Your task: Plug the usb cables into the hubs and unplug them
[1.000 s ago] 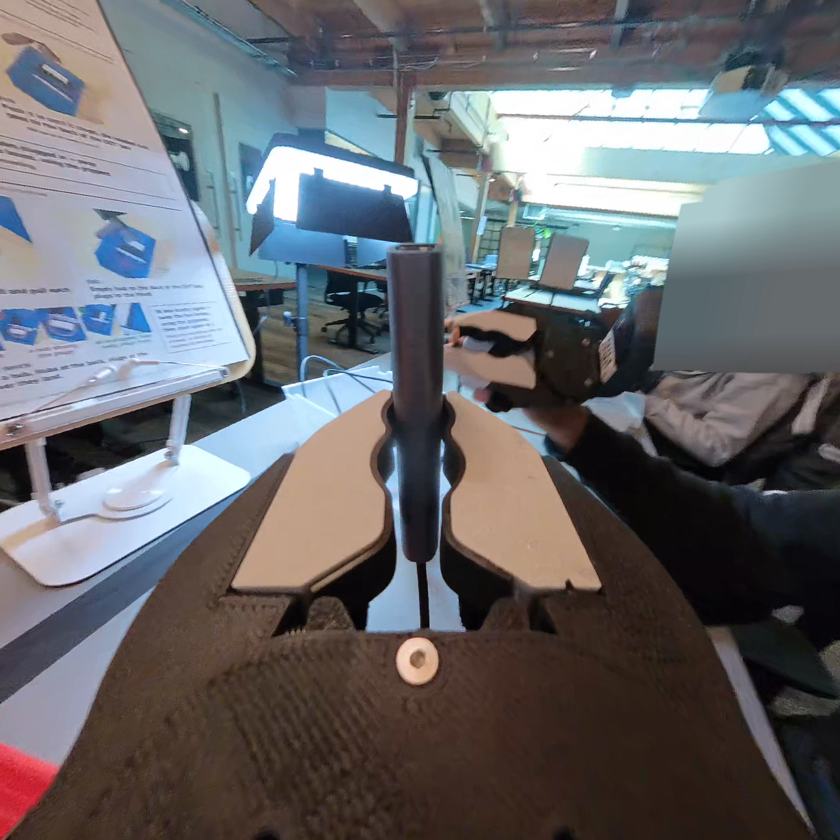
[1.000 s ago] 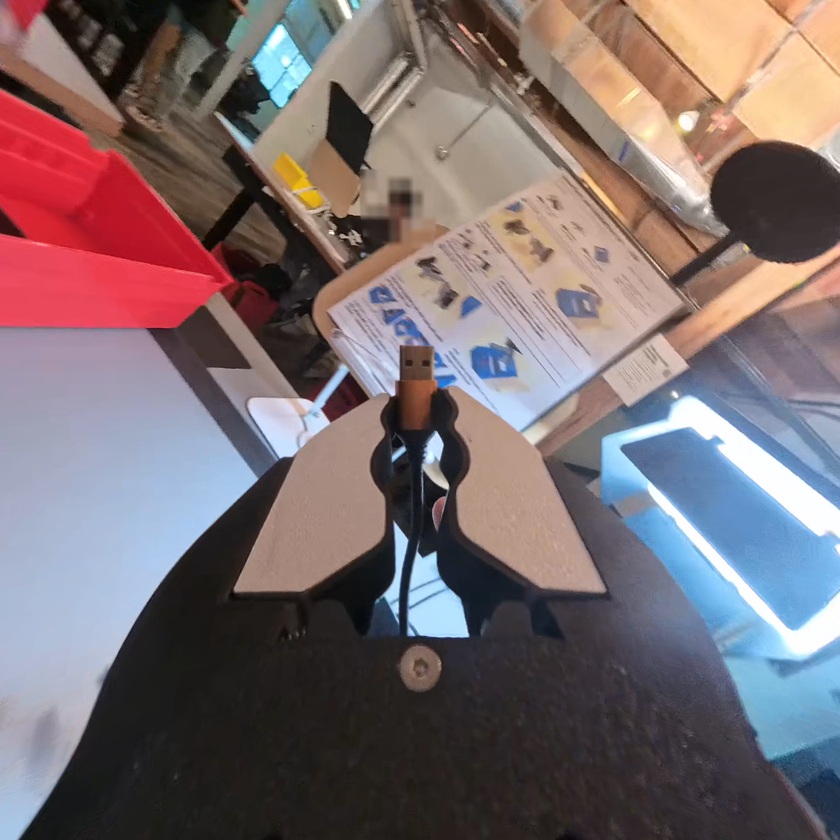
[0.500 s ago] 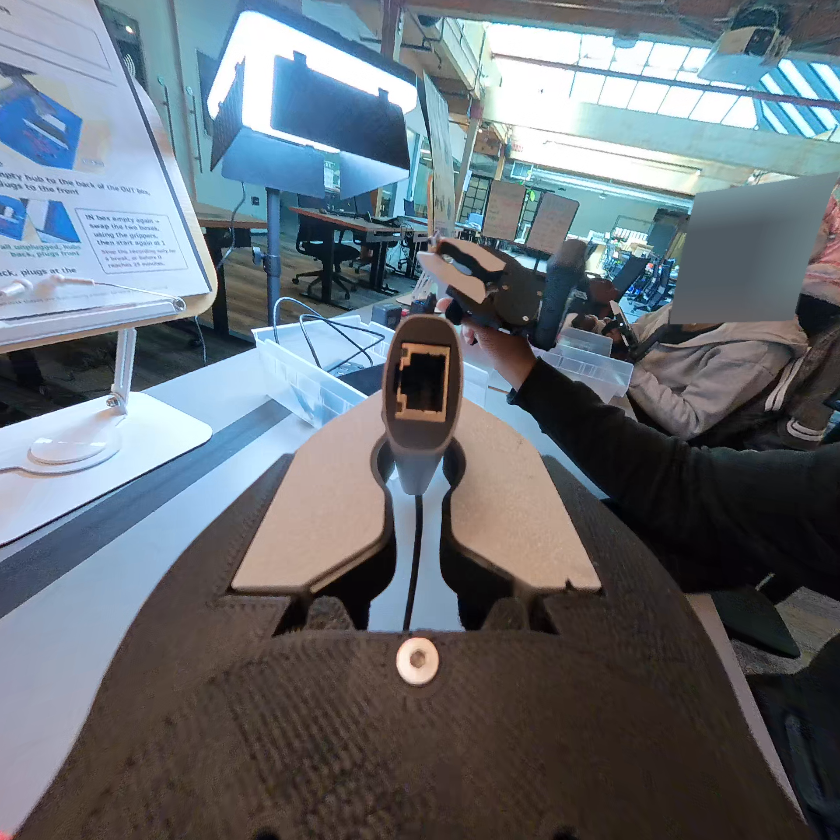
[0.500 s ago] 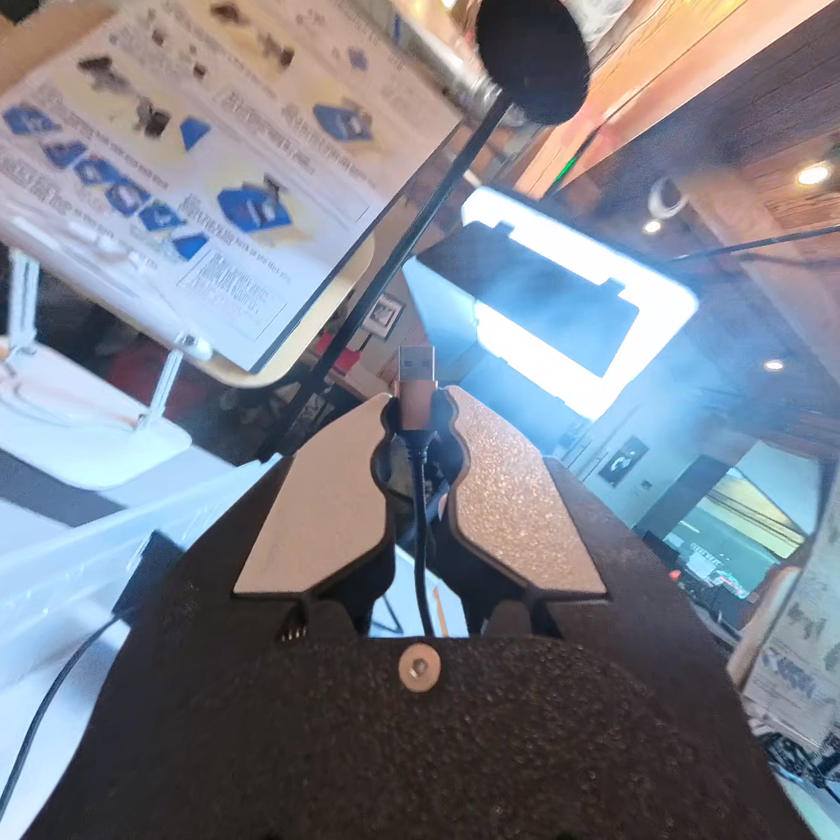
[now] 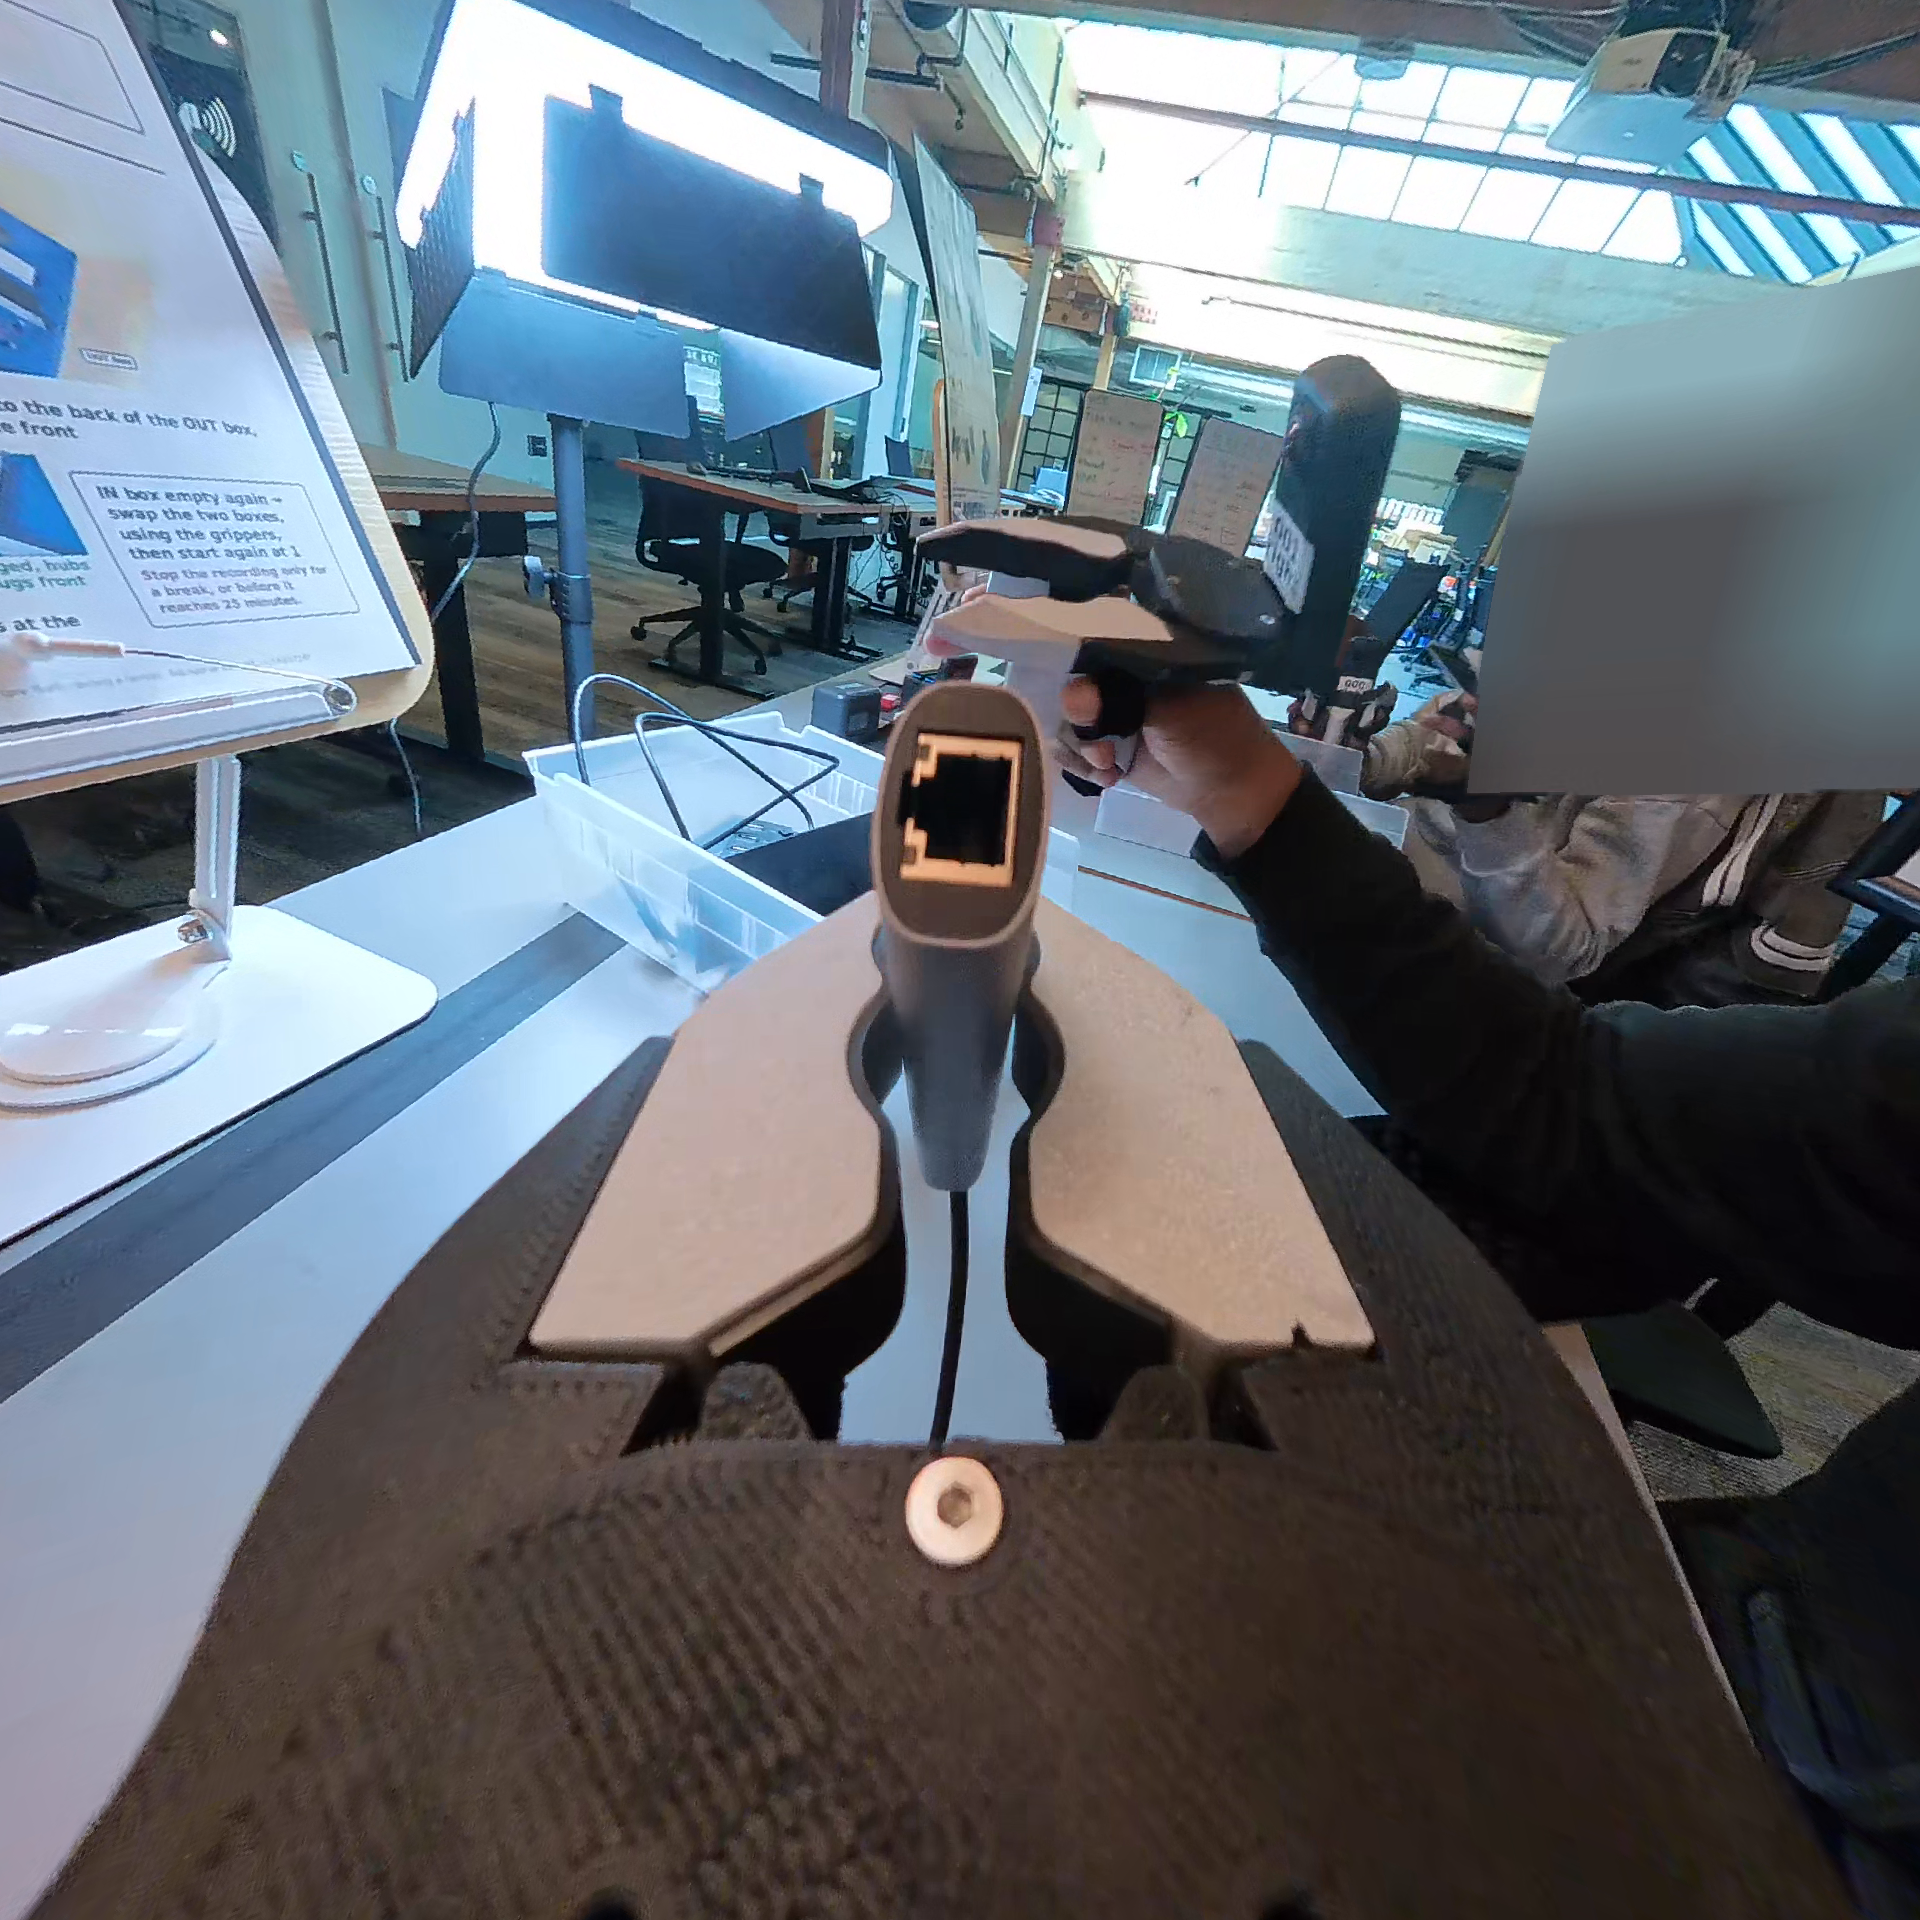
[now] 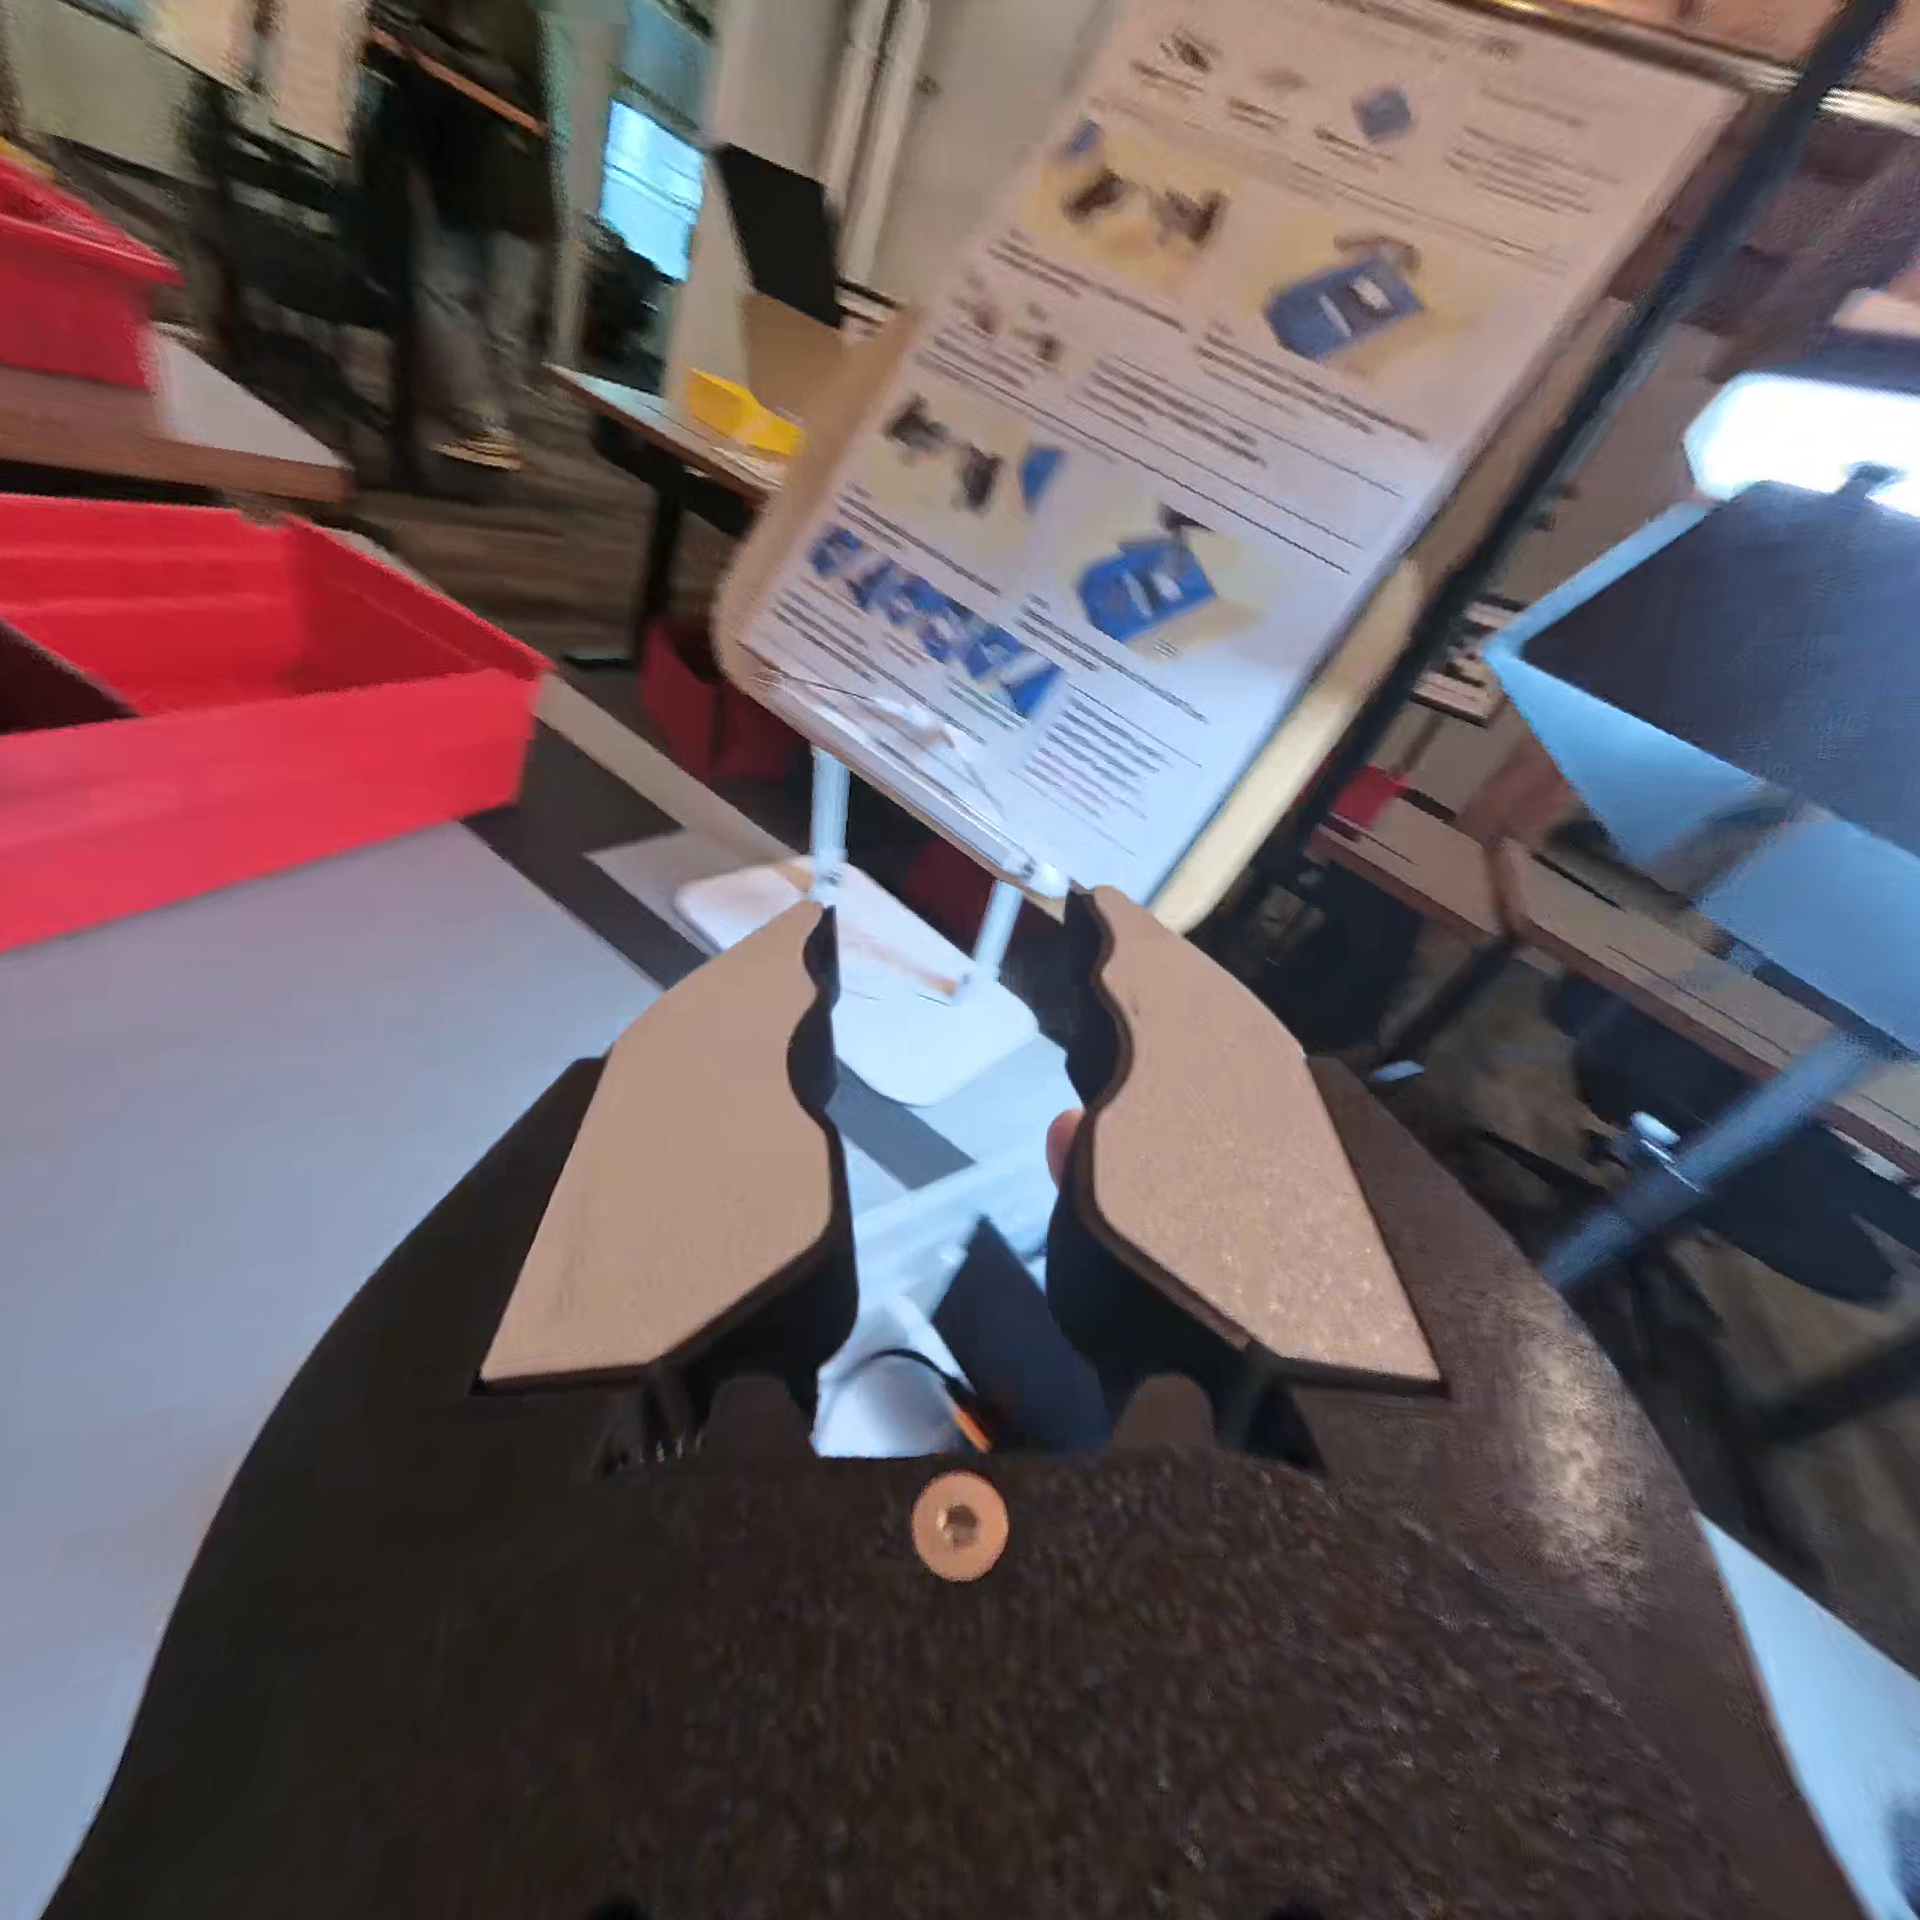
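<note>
My left gripper point(image 5: 956, 966) is shut on a grey hub point(image 5: 958, 883), held above the white table point(image 5: 156, 1455). The hub's end with a square network port faces the camera, and its thin black cable point(image 5: 951, 1309) runs back between the fingers. My right gripper point(image 6: 945, 914) is open and empty, its view blurred. It also shows in the left wrist view point(image 5: 966, 587), held in a hand beyond and above the hub, jaws apart. A small orange and black piece point(image 6: 975, 1429) shows low between the right fingers; I cannot tell whether it is the USB plug.
A clear plastic bin point(image 5: 665, 862) with black cables stands behind the hub. An instruction board point(image 5: 156, 416) on a white stand point(image 5: 208, 997) is at the left. A red bin point(image 6: 260, 727) sits at the table's left. A seated person's dark sleeve point(image 5: 1507, 1039) reaches in from the right. There is about 20 centimetres between the tips of the two grippers.
My right gripper has opened and no longer holds the orange USB plug; its view has swung back toward the red bin. The left gripper keeps the hub, port end toward the camera.
</note>
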A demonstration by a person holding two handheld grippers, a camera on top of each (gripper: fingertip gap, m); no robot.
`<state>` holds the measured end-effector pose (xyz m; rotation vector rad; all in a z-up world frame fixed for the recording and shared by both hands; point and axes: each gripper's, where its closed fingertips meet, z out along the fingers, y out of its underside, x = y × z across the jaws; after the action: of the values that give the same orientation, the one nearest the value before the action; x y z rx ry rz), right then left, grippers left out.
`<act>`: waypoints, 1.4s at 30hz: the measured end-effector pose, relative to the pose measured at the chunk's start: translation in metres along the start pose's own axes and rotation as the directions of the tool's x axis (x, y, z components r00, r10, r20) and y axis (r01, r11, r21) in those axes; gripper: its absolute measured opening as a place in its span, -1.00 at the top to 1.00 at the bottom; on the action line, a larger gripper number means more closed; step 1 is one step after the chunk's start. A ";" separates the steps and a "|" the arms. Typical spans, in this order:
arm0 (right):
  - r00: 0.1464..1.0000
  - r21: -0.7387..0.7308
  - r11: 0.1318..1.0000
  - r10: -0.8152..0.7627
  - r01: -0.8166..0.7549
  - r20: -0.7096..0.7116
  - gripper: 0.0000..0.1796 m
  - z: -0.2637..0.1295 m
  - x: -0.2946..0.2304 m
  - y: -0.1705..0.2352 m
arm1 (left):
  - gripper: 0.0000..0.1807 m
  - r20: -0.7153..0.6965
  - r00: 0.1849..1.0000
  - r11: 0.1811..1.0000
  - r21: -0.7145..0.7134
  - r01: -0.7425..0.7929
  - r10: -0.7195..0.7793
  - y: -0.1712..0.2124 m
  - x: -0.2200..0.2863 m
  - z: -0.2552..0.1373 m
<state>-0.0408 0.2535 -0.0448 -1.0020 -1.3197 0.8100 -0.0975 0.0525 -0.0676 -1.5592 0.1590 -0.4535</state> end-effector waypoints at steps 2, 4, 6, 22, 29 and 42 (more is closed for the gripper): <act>0.981 0.006 1.000 -0.003 0.002 0.196 0.55 0.001 -0.047 -0.014 | 0.82 -0.012 1.000 1.000 -0.005 -0.001 0.001 0.002 0.003 0.003; 0.896 -0.010 1.000 0.008 -0.004 0.445 0.58 -0.002 -0.107 -0.021 | 0.82 -0.028 1.000 1.000 -0.018 -0.011 0.010 0.006 0.008 0.007; 0.805 -0.016 1.000 0.005 0.006 0.593 0.58 -0.003 -0.156 -0.022 | 0.82 -0.044 0.999 0.999 -0.028 -0.024 0.023 0.009 0.013 0.011; 0.868 -0.049 0.897 -0.409 0.439 0.280 0.82 0.021 -0.042 -0.037 | 0.60 0.029 0.999 0.997 0.070 -0.028 0.026 -0.027 -0.008 -0.028; 0.752 -0.254 0.718 -0.656 0.649 0.066 0.82 0.066 0.072 0.020 | 0.66 -0.012 1.000 0.994 0.108 0.014 -0.013 -0.030 -0.006 -0.031; 0.951 -0.691 0.657 -0.259 0.300 0.167 0.49 0.054 0.101 0.210 | 0.69 -0.009 1.000 0.996 0.080 0.031 -0.030 -0.020 -0.016 -0.030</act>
<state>-0.0694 0.4324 -0.2011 -1.3254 -1.8436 0.0450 -0.1272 0.0321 -0.0520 -1.4831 0.1217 -0.4845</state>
